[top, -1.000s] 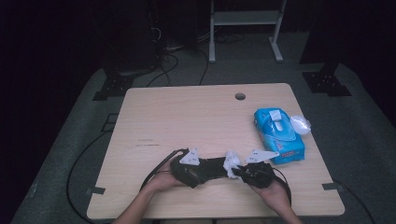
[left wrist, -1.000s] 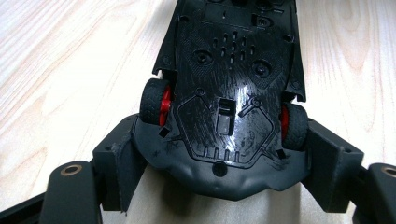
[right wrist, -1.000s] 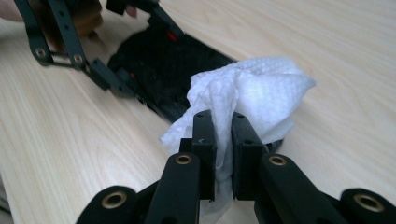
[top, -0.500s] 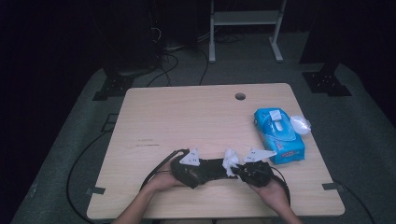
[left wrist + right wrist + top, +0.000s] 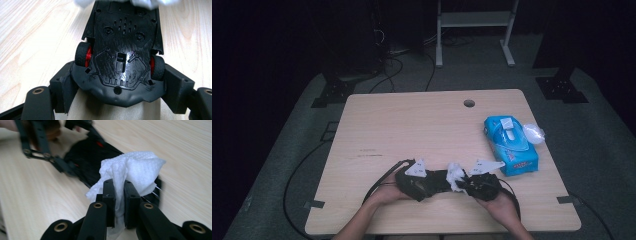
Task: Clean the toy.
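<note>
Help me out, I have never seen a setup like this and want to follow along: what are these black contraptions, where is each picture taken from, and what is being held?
A person sits at a wooden table and holds a hand-operated two-jaw gripper in each hand. The high view looks down from above; the other two pictures come from cameras riding on the grippers. The left gripper clamps a black toy car, belly up, with red wheel hubs. The right gripper is shut on a white tissue and holds it against the car, apparently to wipe it. Farther right on the table lies a blue tissue pack, with a small clear wrapper beside it.
</note>
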`<state>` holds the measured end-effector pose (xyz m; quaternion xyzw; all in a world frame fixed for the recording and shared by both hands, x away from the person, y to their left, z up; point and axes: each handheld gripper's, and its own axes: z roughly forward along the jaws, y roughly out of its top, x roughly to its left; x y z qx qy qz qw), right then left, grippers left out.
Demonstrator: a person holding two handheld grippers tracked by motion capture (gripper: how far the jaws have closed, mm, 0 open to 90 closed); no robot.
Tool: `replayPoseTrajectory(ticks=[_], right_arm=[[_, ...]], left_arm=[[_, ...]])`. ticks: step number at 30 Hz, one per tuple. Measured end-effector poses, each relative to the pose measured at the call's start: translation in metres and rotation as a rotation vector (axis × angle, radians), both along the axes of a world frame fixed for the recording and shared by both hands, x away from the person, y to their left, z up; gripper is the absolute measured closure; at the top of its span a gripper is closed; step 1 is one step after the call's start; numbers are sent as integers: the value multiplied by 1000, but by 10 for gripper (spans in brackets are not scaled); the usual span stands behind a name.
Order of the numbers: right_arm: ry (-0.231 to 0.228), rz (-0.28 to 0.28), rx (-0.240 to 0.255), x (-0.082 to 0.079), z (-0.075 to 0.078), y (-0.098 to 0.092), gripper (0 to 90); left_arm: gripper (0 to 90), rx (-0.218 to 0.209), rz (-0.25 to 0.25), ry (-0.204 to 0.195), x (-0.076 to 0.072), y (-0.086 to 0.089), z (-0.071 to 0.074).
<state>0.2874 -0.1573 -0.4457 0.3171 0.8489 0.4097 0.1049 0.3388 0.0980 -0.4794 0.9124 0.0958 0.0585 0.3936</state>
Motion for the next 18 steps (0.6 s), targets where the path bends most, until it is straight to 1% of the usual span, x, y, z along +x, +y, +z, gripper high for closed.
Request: replayPoseTrajectory(ticks=[1,2,4,6,8,10,11,13,15,16,18], right_arm=[[-12,15,-9,1,0,5,816],[-16,19,-19,2,0,9,816],[-20,14,-25,5,0,9,816],[-20,-12,-27,7,0,0,816],[-5,-41,-18,6,0,-9,817],[5,-47,-6,5,-1,-13,817],[5,-41,-4,4,-1,-11,817],[6,-12,6,4,-1,-3,816],[-5,12,-5,3,-2,6,816],[-10,15,-8,4,-2,8,816],[-6,7,0,5,-2,4,816]], left_arm=[[241,1,3,2,-1,0,0],[241,2,2,0,-1,1,0],[242,-3,7,5,0,3,0],[241,-5,6,3,1,4,0],[241,-10,5,9,2,4,0],[241,-4,1,3,2,3,0],[241,-4,0,4,2,2,0],[241,2,0,1,2,1,0],[241,-1,5,2,1,2,0],[241,-2,7,4,2,3,0],[241,-9,8,8,2,4,0]])
